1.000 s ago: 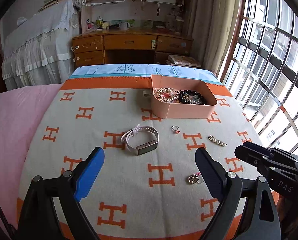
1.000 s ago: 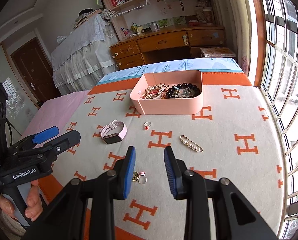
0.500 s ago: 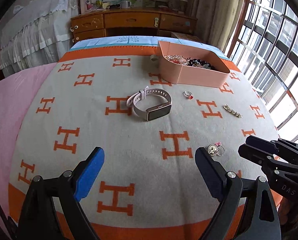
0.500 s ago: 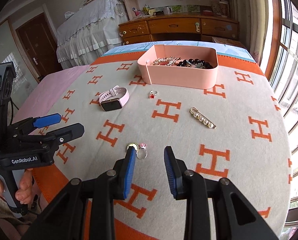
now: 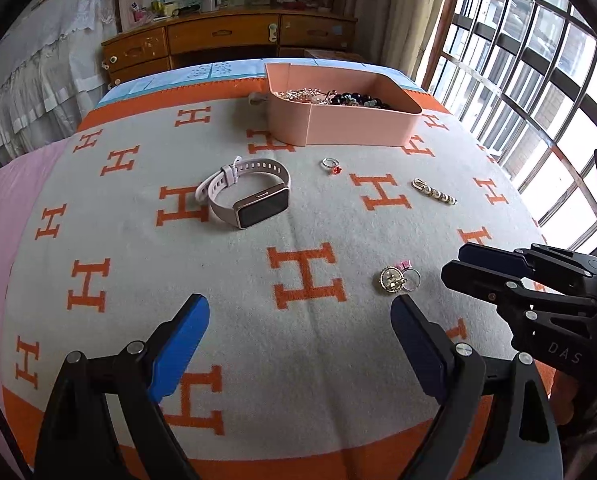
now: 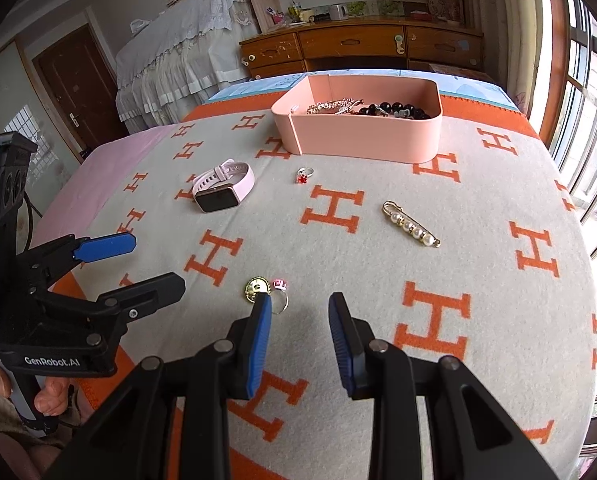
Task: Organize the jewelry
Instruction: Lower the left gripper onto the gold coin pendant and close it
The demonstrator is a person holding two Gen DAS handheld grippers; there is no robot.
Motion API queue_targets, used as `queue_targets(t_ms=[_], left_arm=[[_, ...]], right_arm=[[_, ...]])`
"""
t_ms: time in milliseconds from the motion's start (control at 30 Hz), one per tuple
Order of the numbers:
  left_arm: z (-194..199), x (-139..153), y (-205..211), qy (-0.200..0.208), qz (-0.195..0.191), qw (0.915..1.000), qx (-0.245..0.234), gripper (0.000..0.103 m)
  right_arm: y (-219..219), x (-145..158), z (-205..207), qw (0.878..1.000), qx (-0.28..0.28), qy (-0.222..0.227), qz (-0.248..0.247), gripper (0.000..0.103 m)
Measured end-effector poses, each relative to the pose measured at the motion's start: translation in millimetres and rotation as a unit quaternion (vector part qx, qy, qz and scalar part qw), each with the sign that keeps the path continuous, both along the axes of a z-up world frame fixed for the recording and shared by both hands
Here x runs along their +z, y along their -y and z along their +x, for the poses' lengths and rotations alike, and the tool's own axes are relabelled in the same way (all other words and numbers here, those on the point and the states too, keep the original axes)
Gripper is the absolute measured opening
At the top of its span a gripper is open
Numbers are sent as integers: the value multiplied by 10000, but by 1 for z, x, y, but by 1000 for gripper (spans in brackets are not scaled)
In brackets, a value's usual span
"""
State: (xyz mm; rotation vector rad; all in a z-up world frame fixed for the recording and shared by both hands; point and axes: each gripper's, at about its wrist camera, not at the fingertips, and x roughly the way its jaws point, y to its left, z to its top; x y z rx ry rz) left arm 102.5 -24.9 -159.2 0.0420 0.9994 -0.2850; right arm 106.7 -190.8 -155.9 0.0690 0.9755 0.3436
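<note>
Near edge of the bed: both grippers hang low over the orange-H blanket (image 5: 226, 264), nothing in either one.
Left gripper (image 5: 300, 344): jaws spread wide, released, over bare blanket.
Right gripper (image 6: 300, 340): jaws part-open, gripping nothing; its left fingertip (image 6: 261, 308) sits right in front of the gold charm with ring (image 6: 266, 290), and I cannot tell if it touches.
Gold charm with ring, left view (image 5: 398, 278): lies on the blanket between the two grippers, toward the near edge.
Pink tray (image 6: 362, 136): toward the far edge, bead and chain jewelry already inside.
Pink smartwatch (image 6: 222, 186): mid-blanket, left of the tray, strap looped.
Red-stone ring (image 6: 303, 175): just in front of the tray.
Pearl pin (image 6: 412, 224): toward the window side, well apart from the rest.
</note>
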Motion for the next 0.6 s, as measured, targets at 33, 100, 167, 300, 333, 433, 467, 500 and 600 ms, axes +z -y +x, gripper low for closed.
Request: queue_targets(t_ms=[33,100,167,300,333,433,467,500,600], left_arm=[[0,-2,4,-17,10,9999,-111,91],[-2,-5,12,65,139,9995,-280,88],[-3,-8,21,128,264,9986,-448,81],[-1,-15,35,80,300,9969,-719,67],[0,-16,38,67,318,9965,-774,66],[5,-22,45,-35,370,9956,-859,58],[6,-24,46,-69,369,9956,-859,58],[7,-24,47,-16,399,9955,-855,57],[11,-25,49,5,423,9953,-869,55]], right_arm=[[2,0,0,10000,-16,4,11,30],[5,-1,1,10000,-59,1,27,30],[8,-1,2,9999,-97,-14,58,30],[14,-2,3,9999,-142,-26,92,30],[15,-2,3,9998,-151,-27,99,30],[19,-3,3,9997,-192,-19,127,30],[21,-3,3,9997,-211,-14,139,30],[23,-3,3,9996,-235,-9,151,30],[29,-4,4,9993,-299,-20,207,30]])
